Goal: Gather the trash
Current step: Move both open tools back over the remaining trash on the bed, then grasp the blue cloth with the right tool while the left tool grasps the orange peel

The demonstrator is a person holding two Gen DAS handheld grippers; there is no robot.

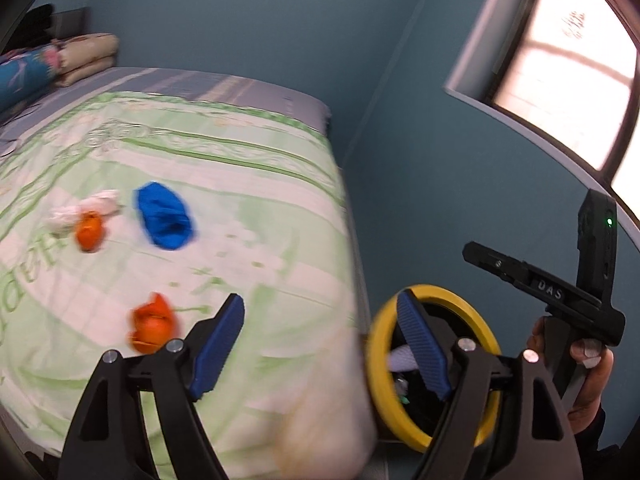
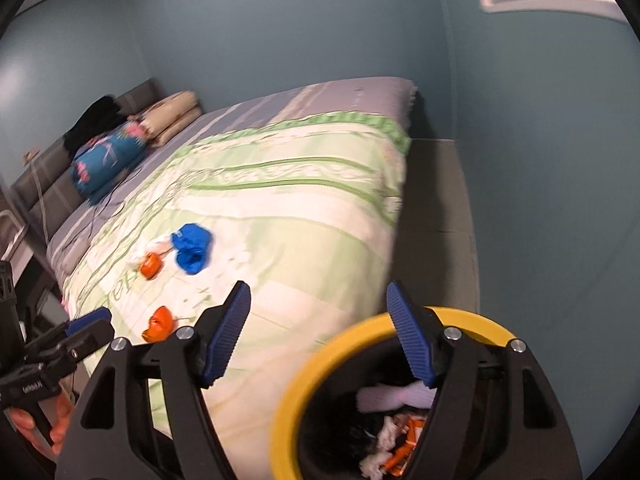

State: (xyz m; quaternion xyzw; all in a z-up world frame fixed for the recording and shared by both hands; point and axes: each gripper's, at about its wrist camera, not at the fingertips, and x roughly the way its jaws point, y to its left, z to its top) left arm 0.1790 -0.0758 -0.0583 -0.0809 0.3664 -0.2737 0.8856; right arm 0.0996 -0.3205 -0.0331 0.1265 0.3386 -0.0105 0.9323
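We see four scraps of trash left on the green-and-white patterned bedspread point(image 2: 304, 216): a crumpled blue plastic wrapper point(image 2: 192, 252), a small orange crumpled wrapper point(image 2: 150, 266) touching a wad of white tissue point(image 2: 154, 249) just left of the blue one, and a second orange crumpled wrapper point(image 2: 159, 329) nearer to us, close to the bed's near edge. The yellow-rimmed black bin point(image 2: 304, 380) stands on the floor to the right of the bed, with white and orange scraps already in it. Our left gripper point(image 1: 320, 356) is spread wide and carries nothing; our right gripper point(image 2: 316, 340) is likewise spread wide and empty, poised above the bin's rim. We judge all four pieces to be very light, soft and crushable, likely a little slick where they are plastic, and in no way fragile; a pinch across the bunched middle should hold any of them, provided the bedspread beneath is not caught too. The blue wrapper is oblong, its long axis running from far-left to near-right; motion blur hides any clear axis in the orange ones.
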